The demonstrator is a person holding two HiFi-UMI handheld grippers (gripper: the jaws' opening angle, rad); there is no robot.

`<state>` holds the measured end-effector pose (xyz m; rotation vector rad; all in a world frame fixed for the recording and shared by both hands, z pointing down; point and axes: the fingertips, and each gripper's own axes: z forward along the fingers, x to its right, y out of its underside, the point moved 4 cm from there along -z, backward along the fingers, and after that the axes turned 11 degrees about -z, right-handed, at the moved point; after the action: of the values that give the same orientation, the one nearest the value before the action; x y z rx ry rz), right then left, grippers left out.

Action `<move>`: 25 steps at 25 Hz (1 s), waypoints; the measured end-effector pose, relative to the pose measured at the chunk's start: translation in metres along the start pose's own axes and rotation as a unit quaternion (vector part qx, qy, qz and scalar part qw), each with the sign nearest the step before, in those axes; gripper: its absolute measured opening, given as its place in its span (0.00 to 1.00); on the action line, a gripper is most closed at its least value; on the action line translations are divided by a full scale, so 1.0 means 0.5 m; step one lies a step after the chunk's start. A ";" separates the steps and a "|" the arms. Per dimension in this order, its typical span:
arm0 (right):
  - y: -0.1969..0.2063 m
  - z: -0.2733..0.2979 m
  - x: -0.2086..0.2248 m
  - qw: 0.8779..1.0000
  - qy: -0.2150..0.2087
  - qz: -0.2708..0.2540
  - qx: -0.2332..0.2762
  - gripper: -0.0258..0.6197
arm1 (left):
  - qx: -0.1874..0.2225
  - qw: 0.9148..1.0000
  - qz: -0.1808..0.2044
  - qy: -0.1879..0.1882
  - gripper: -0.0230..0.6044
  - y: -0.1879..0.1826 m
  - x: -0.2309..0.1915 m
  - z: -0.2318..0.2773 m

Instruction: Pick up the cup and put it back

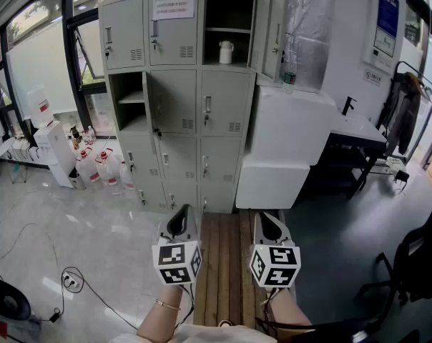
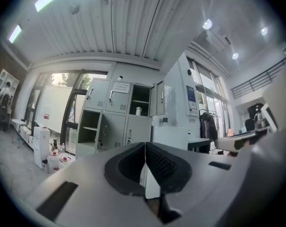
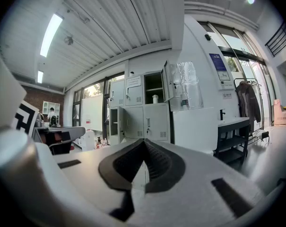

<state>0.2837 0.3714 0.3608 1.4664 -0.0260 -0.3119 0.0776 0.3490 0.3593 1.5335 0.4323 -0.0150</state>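
Locker bank (image 1: 174, 98): grey, some doors open.
Left gripper (image 1: 182, 221), right gripper (image 1: 272, 226): jaws closed, empty, held low, well apart from lockers; approach likely not begun.
Cup (image 1: 226, 51): white, upright in open top compartment, reachable.

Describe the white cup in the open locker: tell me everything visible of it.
The white cup is small, plain and taller than wide, and it stands upright. It sits on the floor of the top right compartment of the grey metal locker cabinet, near the middle and below the compartment's inner shelf. The compartment's door is swung open to the right. Only the compartment floor touches the cup. Its material, and whether it has a handle or lid, are too small to tell.
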 end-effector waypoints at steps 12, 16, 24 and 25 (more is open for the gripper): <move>-0.006 -0.019 -0.027 1.000 0.009 0.018 0.010 0.03 | -0.003 1.000 0.009 0.009 0.05 -0.012 -0.038 -0.033; 0.000 -0.022 -0.032 1.000 0.017 0.002 0.002 0.03 | -0.009 1.000 0.013 0.012 0.05 -0.012 -0.056 -0.040; 0.019 0.003 -0.030 1.000 0.024 -0.001 -0.011 0.03 | -0.021 0.999 0.029 0.024 0.05 0.000 -0.082 -0.021; 0.021 0.012 -0.031 1.000 0.024 -0.001 -0.012 0.03 | -0.022 0.999 0.031 0.025 0.05 0.001 -0.087 -0.014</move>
<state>0.2698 0.3699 0.3742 1.4495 0.0174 -0.2784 0.0359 0.3446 0.3723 1.5050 0.4214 0.0812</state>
